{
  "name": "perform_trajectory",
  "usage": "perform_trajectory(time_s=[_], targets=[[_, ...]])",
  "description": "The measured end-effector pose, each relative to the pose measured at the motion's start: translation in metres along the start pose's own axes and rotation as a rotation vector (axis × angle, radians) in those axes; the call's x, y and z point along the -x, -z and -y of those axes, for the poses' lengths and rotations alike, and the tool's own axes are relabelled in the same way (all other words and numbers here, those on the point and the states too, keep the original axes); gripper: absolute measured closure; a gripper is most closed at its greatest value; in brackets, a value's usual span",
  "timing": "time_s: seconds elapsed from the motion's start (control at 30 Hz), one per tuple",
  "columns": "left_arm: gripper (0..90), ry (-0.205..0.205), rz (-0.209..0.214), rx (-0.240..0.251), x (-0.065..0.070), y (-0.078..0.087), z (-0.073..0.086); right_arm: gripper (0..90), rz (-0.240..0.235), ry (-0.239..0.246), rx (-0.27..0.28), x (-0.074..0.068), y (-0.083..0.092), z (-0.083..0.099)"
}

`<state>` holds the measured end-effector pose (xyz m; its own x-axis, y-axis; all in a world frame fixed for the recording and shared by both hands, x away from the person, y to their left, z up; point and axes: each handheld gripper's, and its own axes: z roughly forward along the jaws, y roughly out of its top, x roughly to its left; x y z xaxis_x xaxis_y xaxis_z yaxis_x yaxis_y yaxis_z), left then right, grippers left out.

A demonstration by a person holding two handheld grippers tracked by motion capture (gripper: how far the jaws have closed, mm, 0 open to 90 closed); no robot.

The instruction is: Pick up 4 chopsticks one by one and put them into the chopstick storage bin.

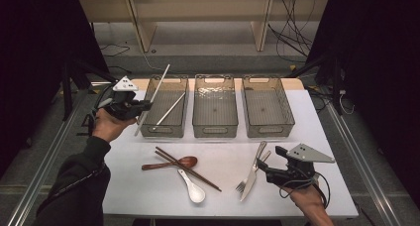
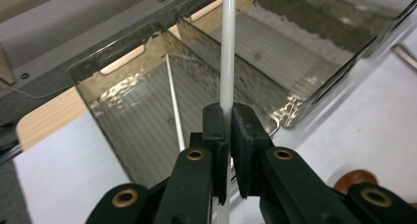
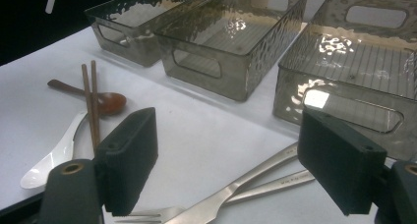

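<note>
High view: the left gripper [image 1: 143, 106] has its jaws clamped on a white chopstick [image 1: 153, 98], held slanted over the near-left rim of the left bin [image 1: 163, 132], evidently for dropping beside the matching chopstick [image 1: 169, 110] already inside. The bin's mouth lies open at about two o'clock from the jaws, with nothing in the way. The right gripper [image 1: 263, 167], jaws apart, rests by the fork [image 1: 245, 179] and knife [image 1: 255, 162] at the table's near-right edge.
</note>
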<state>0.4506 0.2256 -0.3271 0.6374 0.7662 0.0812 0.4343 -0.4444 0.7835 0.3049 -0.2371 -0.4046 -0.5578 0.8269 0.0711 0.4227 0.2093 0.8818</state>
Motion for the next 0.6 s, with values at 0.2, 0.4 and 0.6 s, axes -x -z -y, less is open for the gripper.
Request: perform_trajectory(time_s=[0.2, 0.4, 0.6], targets=[[84.5, -0.013, -0.032, -0.007, -0.006, -0.009, -0.011, 24.2, 0.0, -0.005, 0.0, 0.0, 0.0, 0.0], [84.5, -0.009, -0.044, -0.015, -0.016, -0.024, -0.017, 24.2, -0.001, -0.003, 0.0, 0.0, 0.0, 0.0], [84.5, 0.011, -0.066, -0.02, -0.025, -0.037, -0.019, 24.2, -0.003, -0.003, 0.001, 0.001, 0.0, 0.0]])
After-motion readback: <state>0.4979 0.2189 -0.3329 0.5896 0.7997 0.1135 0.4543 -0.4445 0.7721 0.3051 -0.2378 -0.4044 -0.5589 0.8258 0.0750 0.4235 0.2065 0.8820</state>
